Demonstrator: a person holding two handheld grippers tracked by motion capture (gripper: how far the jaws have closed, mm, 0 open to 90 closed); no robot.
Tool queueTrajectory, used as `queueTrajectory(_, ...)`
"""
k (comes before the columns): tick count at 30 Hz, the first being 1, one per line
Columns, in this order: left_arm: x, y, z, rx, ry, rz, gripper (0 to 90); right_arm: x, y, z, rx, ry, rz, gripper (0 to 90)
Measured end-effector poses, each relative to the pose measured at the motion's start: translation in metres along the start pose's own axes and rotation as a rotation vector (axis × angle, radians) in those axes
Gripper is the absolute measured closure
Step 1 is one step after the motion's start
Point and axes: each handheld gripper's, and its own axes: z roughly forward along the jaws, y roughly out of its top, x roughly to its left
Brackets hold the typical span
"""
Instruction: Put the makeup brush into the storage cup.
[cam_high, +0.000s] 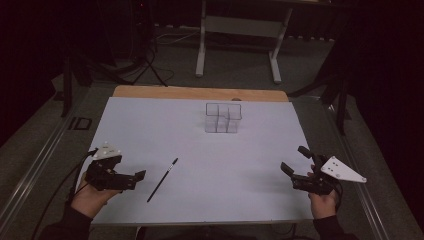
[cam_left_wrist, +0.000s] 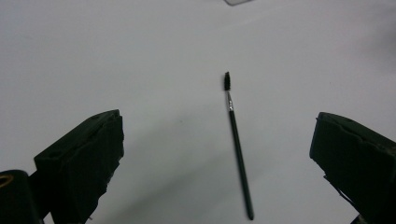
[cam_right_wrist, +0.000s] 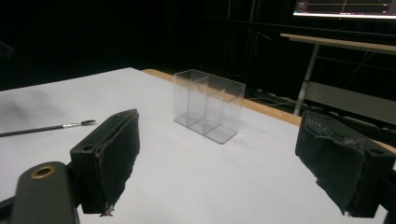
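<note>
Jaws wide, brush lined up for the left hand

Jaws on my left gripper (cam_high: 141, 175) stand wide apart with nothing between them, and in the left gripper view the thin black brush (cam_left_wrist: 236, 142) lies on the bench right down the gap, bristle end pointing away. I hold the opening that wide, I think, so the slim handle can slide in without being nudged. From above, the brush (cam_high: 162, 180) rests flat just beside that gripper, slanted, bristles toward the far side, well short of the organiser. My right gripper (cam_high: 296, 161) waits near the right edge, its jaws also apart and empty, aimed at the clear divided organiser (cam_right_wrist: 208, 105) that stands upright near the far edge of the white bench (cam_high: 250, 160). I judge that hand is kept back, ready to steady the organiser (cam_high: 223, 118).
</note>
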Motion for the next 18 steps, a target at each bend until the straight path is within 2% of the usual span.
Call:
queueTrajectory(2, -0.003, 0.002, 0.003, 0.016, -0.002, 0.002, 3.6, 0.000, 0.000, 0.000, 0.000, 0.001, 0.000, 13.6)
queueTrajectory(3, -0.010, 0.006, 0.008, 0.057, 0.023, 0.020, 3.6, 0.000, 0.000, 0.000, 0.000, 0.003, -0.001, 13.6)
queueTrajectory(6, -0.014, 0.009, 0.012, 0.077, 0.035, 0.020, 3.6, 0.000, 0.000, 0.000, 0.000, 0.003, 0.000, 13.6)
queueTrajectory(7, -0.017, 0.012, 0.016, 0.097, 0.032, 0.010, 3.6, 0.000, 0.000, 0.000, 0.001, 0.003, 0.001, 13.7)
queueTrajectory(10, -0.019, 0.013, 0.021, 0.115, 0.046, 0.017, 3.6, 0.000, 0.000, 0.000, 0.000, 0.003, -0.002, 13.6)
queueTrajectory(12, -0.021, 0.014, 0.028, 0.147, 0.043, 0.016, 3.7, 0.000, 0.000, 0.000, 0.001, 0.005, -0.002, 13.6)
queueTrajectory(13, -0.021, 0.014, 0.028, 0.147, 0.043, 0.016, 3.7, 0.000, 0.000, 0.000, 0.001, 0.005, -0.001, 13.6)
queueTrajectory(18, -0.021, 0.017, 0.041, 0.198, 0.039, -0.020, 5.5, 0.000, 0.000, 0.001, 0.002, 0.005, 0.001, 13.6)
